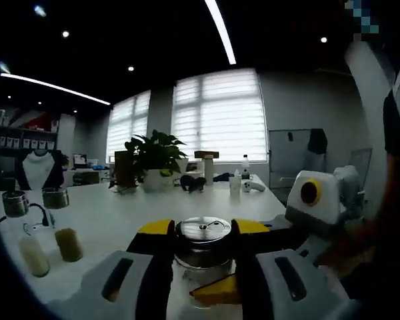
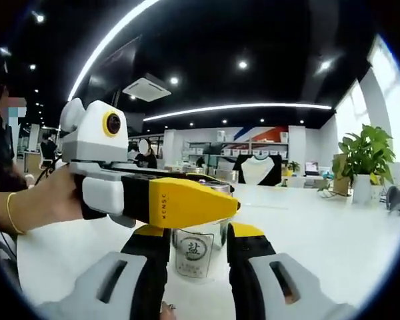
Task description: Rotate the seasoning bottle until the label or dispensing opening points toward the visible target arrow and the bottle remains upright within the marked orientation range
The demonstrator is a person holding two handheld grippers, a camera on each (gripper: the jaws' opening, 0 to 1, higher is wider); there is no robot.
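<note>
The seasoning bottle [image 1: 201, 231] is clear glass with a flat silver lid, and it stands upright on the white table [image 1: 120, 220]. My left gripper [image 1: 203, 230] is shut on it just under the lid, a yellow-tipped jaw on each side. In the right gripper view the bottle [image 2: 195, 253] shows a white label with a dark character that faces this camera. My right gripper [image 2: 197, 233] is shut on its glass body. The left gripper [image 2: 217, 203] reaches in from the left across the bottle's top. One yellow fingertip [image 1: 217, 291] of the right gripper lies low against the glass.
Two small jars of powder [image 1: 52, 250] and two metal-lidded jars [image 1: 35, 200] stand at the table's left. A potted plant [image 1: 153, 160] and small bottles [image 1: 243, 177] are at the far edge. A hand with a bracelet [image 2: 33, 200] holds the left gripper.
</note>
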